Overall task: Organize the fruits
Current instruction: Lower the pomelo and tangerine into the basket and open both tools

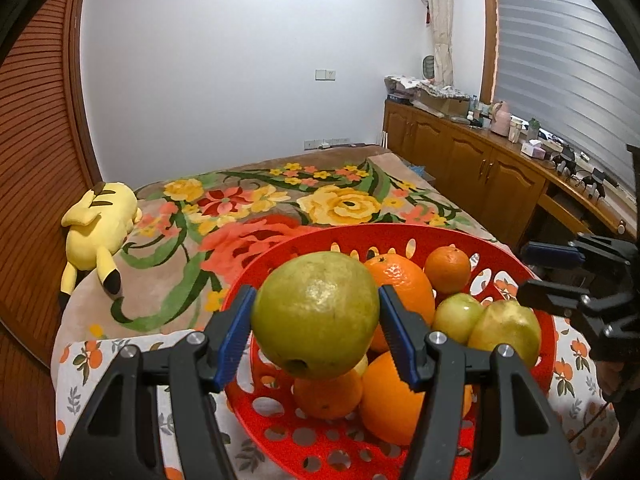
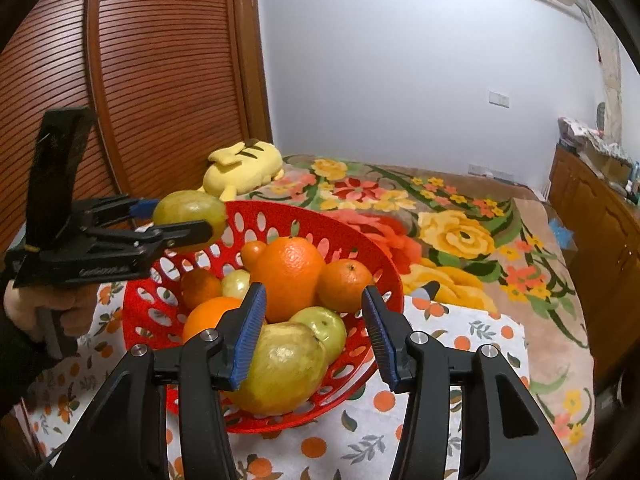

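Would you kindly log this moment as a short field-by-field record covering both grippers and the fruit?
left gripper: shut on green guava, held above the basket
right gripper: open, empty, over the basket's near side
red basket: holds oranges, tangerines and more guavas
largest orange: middle of the pile
surface: fruit-print cloth over a floral blanket
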The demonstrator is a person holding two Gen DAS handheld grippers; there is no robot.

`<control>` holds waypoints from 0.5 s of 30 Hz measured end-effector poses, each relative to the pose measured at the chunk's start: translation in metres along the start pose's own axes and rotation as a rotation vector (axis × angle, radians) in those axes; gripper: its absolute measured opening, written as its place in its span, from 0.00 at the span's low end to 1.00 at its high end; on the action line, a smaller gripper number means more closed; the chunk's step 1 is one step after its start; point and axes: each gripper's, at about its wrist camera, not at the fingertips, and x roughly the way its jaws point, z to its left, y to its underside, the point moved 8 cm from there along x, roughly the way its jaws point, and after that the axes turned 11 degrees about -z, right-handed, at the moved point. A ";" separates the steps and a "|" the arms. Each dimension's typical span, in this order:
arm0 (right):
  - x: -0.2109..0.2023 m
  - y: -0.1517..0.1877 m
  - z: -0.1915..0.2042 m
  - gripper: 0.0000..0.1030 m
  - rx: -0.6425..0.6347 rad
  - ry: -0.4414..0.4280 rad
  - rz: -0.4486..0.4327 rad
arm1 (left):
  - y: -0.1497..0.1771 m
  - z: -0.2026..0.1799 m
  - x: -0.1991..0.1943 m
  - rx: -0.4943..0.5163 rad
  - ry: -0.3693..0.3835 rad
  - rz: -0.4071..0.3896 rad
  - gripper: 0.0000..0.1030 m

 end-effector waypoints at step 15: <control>-0.007 0.002 0.005 0.49 -0.005 -0.002 -0.009 | 0.010 -0.016 0.007 0.014 0.011 0.028 0.60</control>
